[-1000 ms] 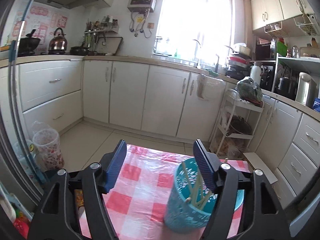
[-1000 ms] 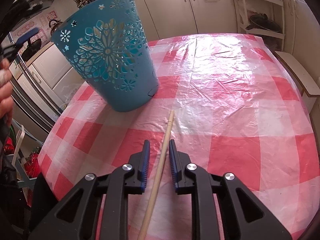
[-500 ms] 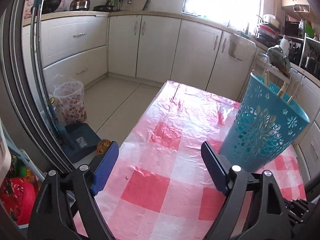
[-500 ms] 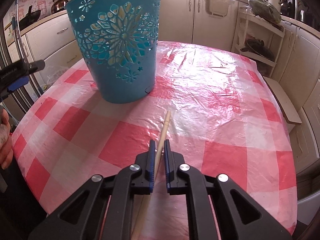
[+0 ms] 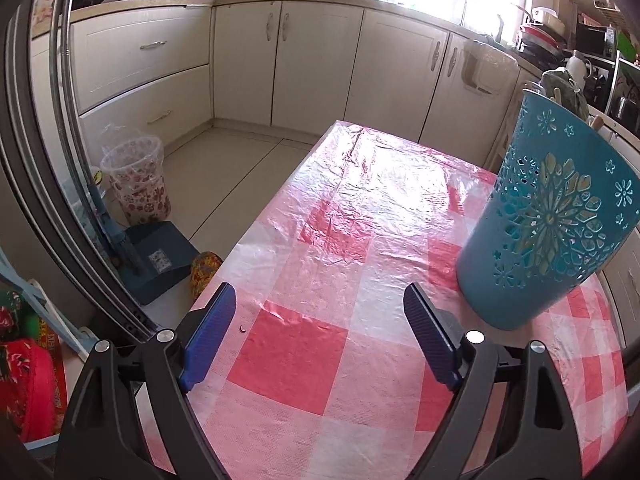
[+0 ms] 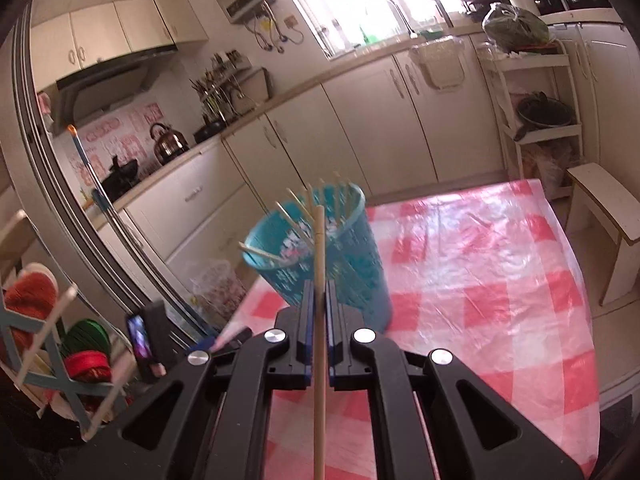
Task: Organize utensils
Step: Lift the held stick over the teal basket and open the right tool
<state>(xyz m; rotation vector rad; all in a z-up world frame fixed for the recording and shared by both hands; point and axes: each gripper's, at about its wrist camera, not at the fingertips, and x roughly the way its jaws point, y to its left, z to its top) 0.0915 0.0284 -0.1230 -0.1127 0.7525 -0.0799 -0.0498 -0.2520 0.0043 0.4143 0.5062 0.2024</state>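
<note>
A teal cut-out holder (image 5: pixel 548 216) stands on the red-and-white checked table (image 5: pixel 320 280), to the right of my left gripper (image 5: pixel 318 320), which is open and empty low over the cloth. In the right wrist view the holder (image 6: pixel 320 256) holds several wooden chopsticks that fan out of its rim. My right gripper (image 6: pixel 319 300) is shut on one wooden chopstick (image 6: pixel 319 320) and holds it lifted off the table, its tip pointing at the holder's mouth.
Cream kitchen cabinets (image 5: pixel 280 60) run along the back. A patterned bin (image 5: pixel 136 180) and a blue dustpan (image 5: pixel 156 256) stand on the floor left of the table. A white shelf rack (image 6: pixel 536 108) and a stool (image 6: pixel 604 216) stand on the right.
My right gripper closed on the chopstick and lifted it off the table toward the holder. My left gripper dropped lower and tilted down over the left of the table.
</note>
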